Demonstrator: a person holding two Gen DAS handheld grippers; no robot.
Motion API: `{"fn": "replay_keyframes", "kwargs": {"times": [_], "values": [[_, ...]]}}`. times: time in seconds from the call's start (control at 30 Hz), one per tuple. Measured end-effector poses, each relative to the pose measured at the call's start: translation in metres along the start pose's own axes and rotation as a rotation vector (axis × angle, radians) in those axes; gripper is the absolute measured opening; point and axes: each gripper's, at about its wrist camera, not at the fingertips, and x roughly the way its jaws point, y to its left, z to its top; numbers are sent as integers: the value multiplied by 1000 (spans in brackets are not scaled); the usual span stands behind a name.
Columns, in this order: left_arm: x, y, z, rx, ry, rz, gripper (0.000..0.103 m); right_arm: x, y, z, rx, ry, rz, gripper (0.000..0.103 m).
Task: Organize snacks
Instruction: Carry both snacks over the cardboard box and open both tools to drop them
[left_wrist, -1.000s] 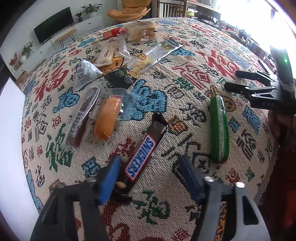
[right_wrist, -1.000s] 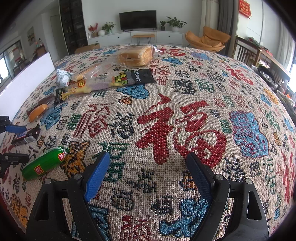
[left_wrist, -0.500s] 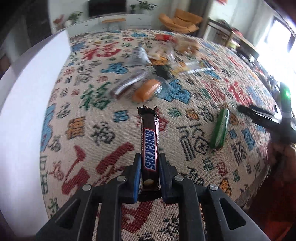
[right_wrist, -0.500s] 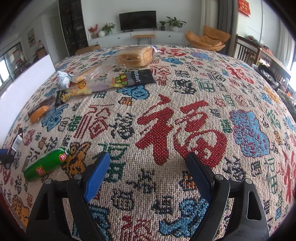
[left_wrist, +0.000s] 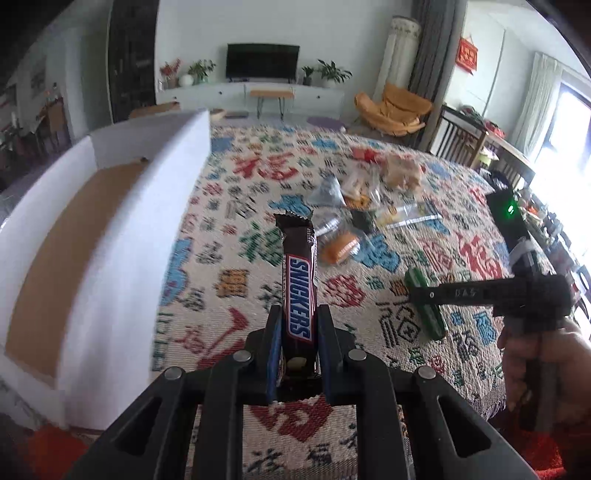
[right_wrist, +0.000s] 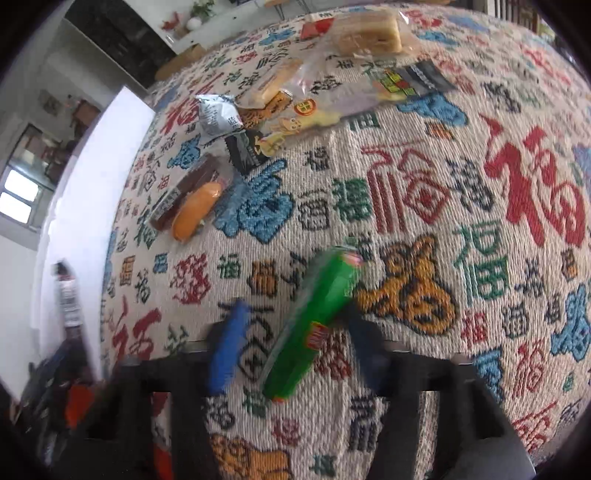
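My left gripper (left_wrist: 297, 332) is shut on a brown Snickers bar (left_wrist: 297, 280) and holds it upright above the patterned tablecloth (left_wrist: 236, 280), beside the white box (left_wrist: 122, 236). My right gripper (right_wrist: 291, 332) is open, its blue pads on either side of a green sausage stick (right_wrist: 314, 325) that lies on the cloth. The right gripper also shows in the left wrist view (left_wrist: 421, 295), over the green stick (left_wrist: 424, 306). The raised Snickers bar shows blurred at the far left of the right wrist view (right_wrist: 68, 295).
Several wrapped snacks lie farther back: an orange bun (right_wrist: 195, 210) with a brown bar (right_wrist: 184, 188), a silver packet (right_wrist: 216, 114), a black packet (right_wrist: 245, 151), and a bread pack (right_wrist: 369, 31). The white box has a cardboard floor (left_wrist: 70, 236). The table edge is near.
My left gripper closed on the Snickers bar, lifted it off the cloth and swung left toward the white box. My right gripper moved left and down to straddle the green stick.
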Motion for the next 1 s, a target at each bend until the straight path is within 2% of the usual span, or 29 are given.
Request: {"fn": "replay_keyframes", "kwargs": {"times": [0.1,0.27,0.37,0.43,0.47,0.6,0.67,0.7,0.73,0.8,0.83,0.87,0.93,1.0], "values": [[-23,16,3,-30,-39,-1,17,2,2,3,-8,15,28,23],[-55,50,18,-91,-77,-26,17,-18,-19,7,102,10,220,23],[-74,81,33,-145,-100,-25,17,-39,0,19,102,-7,306,23],[-86,107,45,-174,-122,8,17,-56,34,30,56,-22,377,23],[-90,122,52,-178,-130,53,17,-60,55,34,32,-25,415,23],[-93,175,67,-224,-126,176,17,-73,167,61,-125,-30,571,23],[-89,203,67,-267,-121,225,18,-69,211,72,-177,-38,611,23],[-84,215,65,-278,-110,278,18,-64,234,76,-202,-48,623,24],[-78,223,61,-283,-93,315,22,-58,253,79,-221,-59,626,24],[-64,238,52,-308,-40,355,58,-48,274,78,-253,-66,605,33],[-60,242,46,-329,-27,370,87,-44,278,78,-273,-74,579,53],[-60,242,38,-342,-44,383,93,-46,274,75,-282,-88,568,66],[-63,236,30,-338,-77,379,93,-52,252,64,-310,-144,532,67],[-65,220,28,-318,-91,357,93,-58,225,53,-352,-197,438,67]]}}
